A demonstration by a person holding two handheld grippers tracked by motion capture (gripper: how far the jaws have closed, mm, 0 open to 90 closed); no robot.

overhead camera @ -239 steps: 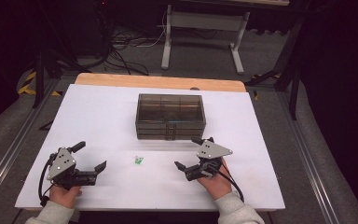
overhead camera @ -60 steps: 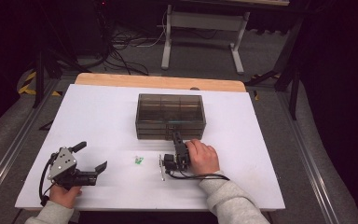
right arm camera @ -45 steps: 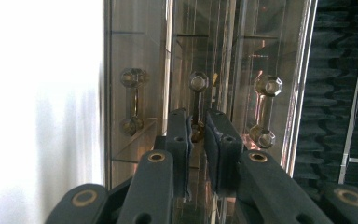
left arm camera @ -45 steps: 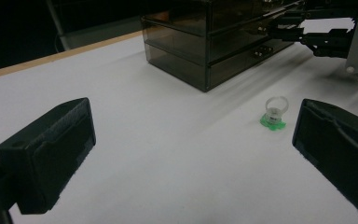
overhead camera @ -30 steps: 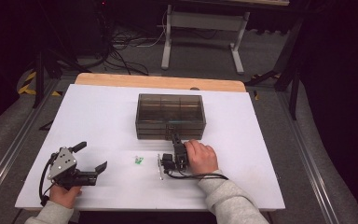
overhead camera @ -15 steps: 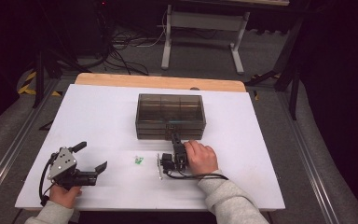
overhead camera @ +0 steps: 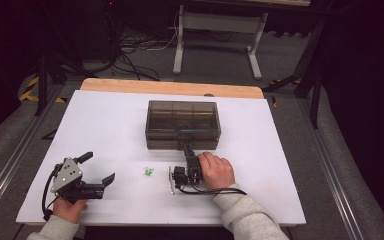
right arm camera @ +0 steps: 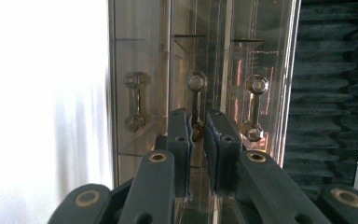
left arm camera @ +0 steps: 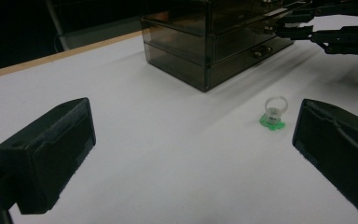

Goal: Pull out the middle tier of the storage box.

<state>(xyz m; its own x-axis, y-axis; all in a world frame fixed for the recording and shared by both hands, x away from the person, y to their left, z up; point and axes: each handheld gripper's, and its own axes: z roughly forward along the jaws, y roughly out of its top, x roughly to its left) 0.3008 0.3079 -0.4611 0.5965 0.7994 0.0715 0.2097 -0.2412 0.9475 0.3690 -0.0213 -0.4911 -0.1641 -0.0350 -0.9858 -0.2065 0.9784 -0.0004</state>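
At the near edge of the white table (overhead camera: 110, 125), toward its left corner, the left gripper (overhead camera: 96, 174) rests in a hand with its jaws spread wide and nothing between them. In the left gripper view the two black pads (left arm camera: 51, 154) frame bare tabletop, and one small ring (left arm camera: 273, 114) on a green base lies ahead of them, closer to the right pad, touching neither.

In the high view that ring (overhead camera: 149, 172) sits on open table between the two grippers, nearer the near edge than the far one.

The right gripper (overhead camera: 187, 150) lies turned on its side, its hand (overhead camera: 216, 170) behind it, reaching to the front of the chest (overhead camera: 182, 122). In the right gripper view its jaws are nearly closed, pinching the middle handle (right arm camera: 196, 105) of the chest's front.

The chest, one smoky clear box, stands about mid-table, toward the far edge. Three metal handles show on its front: the pinched one, one (right arm camera: 134, 101) to its left and one (right arm camera: 255, 107) to its right in that view.

Nothing lies between the ring and either gripper.
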